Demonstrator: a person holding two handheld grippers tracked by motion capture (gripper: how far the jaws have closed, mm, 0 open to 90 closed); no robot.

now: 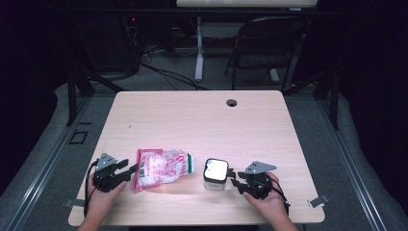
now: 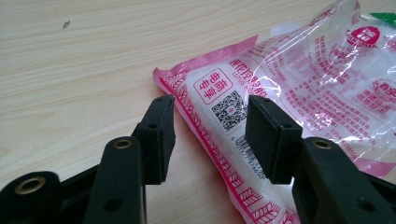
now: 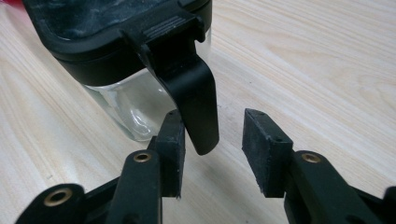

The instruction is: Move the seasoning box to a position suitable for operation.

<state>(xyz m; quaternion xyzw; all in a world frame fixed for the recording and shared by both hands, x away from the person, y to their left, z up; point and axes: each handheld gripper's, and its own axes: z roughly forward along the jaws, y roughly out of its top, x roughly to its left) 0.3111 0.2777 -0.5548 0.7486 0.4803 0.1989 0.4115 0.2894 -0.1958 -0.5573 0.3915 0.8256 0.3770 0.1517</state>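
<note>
A pink-and-clear plastic food bag (image 1: 161, 168) lies flat near the table's front left. In the left gripper view the bag (image 2: 303, 79) has its sealed corner, with the QR code, between the jaws of my left gripper (image 2: 212, 107); the pads stand apart from it, open. On the table my left gripper (image 1: 132, 169) sits at the bag's left end. A small clear container with a black lid (image 1: 215, 174) stands right of the bag. My right gripper (image 1: 233, 178) is at its right side, open. The lid's black latch tab (image 3: 196, 102) hangs between the jaws of my right gripper (image 3: 212, 119), close to the left pad.
The light wooden table (image 1: 202, 120) has a cable hole (image 1: 232, 102) near its far edge. A black folding chair (image 1: 269, 43) and a desk leg stand beyond it. Small metal clips (image 1: 317, 201) sit at the front corners.
</note>
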